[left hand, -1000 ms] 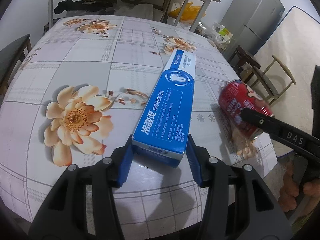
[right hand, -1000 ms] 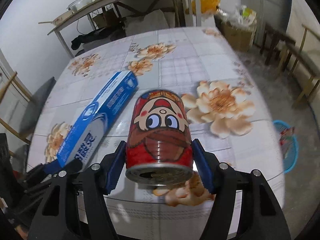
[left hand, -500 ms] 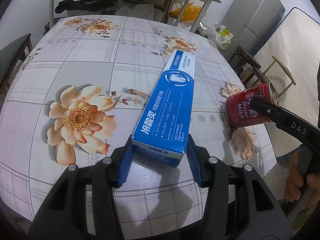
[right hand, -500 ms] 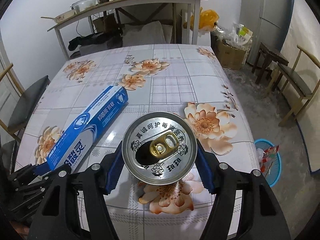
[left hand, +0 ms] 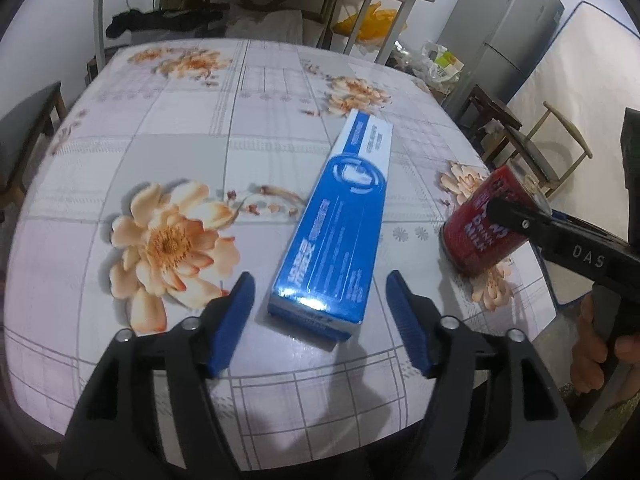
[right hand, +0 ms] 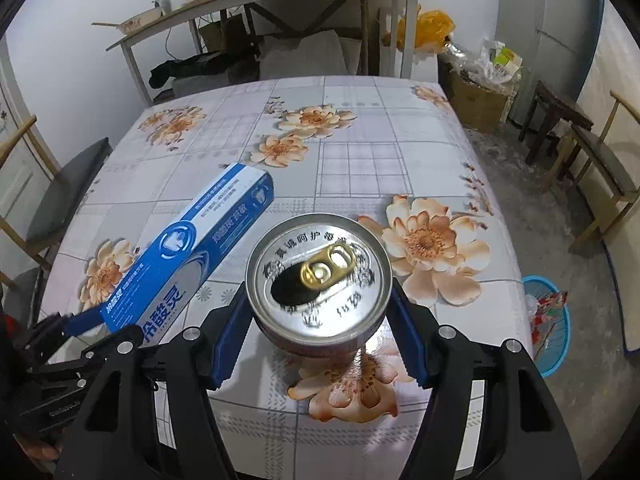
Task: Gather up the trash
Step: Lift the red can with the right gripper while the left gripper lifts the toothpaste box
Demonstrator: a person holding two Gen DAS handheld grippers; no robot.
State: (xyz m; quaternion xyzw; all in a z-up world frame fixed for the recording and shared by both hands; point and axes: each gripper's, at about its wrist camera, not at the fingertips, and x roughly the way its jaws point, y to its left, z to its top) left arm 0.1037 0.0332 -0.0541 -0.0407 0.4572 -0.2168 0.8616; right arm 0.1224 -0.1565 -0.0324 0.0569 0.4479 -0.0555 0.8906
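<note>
The left gripper (left hand: 320,320) sits at the bottom of the left wrist view with its jaws opening: the blue fingers (left hand: 234,320) stand clear of the toothpaste box (left hand: 340,232) on both sides, the near end of the box lying between them on the flowered desk (left hand: 180,120). The box runs from lower centre toward the upper right of that frame, and a glare spot washes out the print at its near end. At the right edge of the same view the red can (left hand: 476,228) is tilted and partly covered by a black finger of the right gripper (right hand: 320,320); whether its base touches the desk there is hard to make out. A hand (left hand: 596,352) on that gripper's handle is cut off by the frame's lower right corner. In the right wrist view the can (right hand: 318,276) fills the centre, its silver lid with gold pull tab and open mouth facing the camera, so most of its red wall is hidden. The blue fingers (right hand: 228,340) press against the can on both sides and hold it. In the left of this frame the toothpaste box (right hand: 192,256) lies with its near end hidden behind the left gripper's black frame. A blue basket (right hand: 550,324) with wrappers stands on the floor at the right, partly cut off by the desk's edge.
</note>
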